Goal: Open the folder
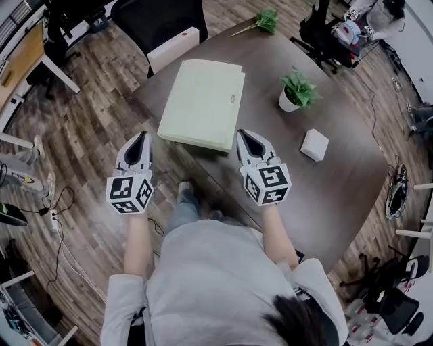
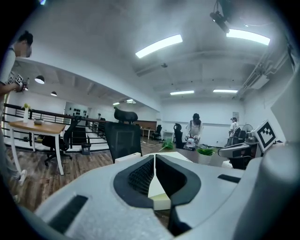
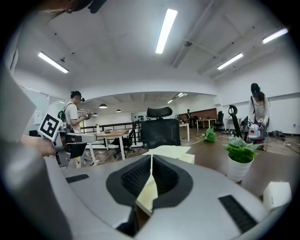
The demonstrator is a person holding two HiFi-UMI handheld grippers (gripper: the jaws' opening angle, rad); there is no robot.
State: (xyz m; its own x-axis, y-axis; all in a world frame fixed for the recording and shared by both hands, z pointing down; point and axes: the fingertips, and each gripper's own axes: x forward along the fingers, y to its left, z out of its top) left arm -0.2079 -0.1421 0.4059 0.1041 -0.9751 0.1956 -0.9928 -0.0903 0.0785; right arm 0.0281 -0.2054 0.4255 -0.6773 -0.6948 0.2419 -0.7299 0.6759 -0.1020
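Note:
A pale yellow-green folder (image 1: 203,101) lies shut and flat on the brown table (image 1: 338,196). My left gripper (image 1: 143,135) hovers just off the table's near left edge, a little left of the folder's near left corner, jaws shut on nothing. My right gripper (image 1: 242,133) is over the table beside the folder's near right corner, also shut and holding nothing. Through the left gripper (image 2: 154,157) view, the folder (image 2: 161,200) shows below the closed tips. Beyond the right gripper (image 3: 151,157), the folder (image 3: 171,151) stretches ahead.
A small potted plant (image 1: 296,90) and a white box (image 1: 314,144) stand right of the folder. A green sprig (image 1: 266,20) lies at the table's far edge. A black office chair (image 1: 159,23) stands behind the table. Persons stand in the room's background.

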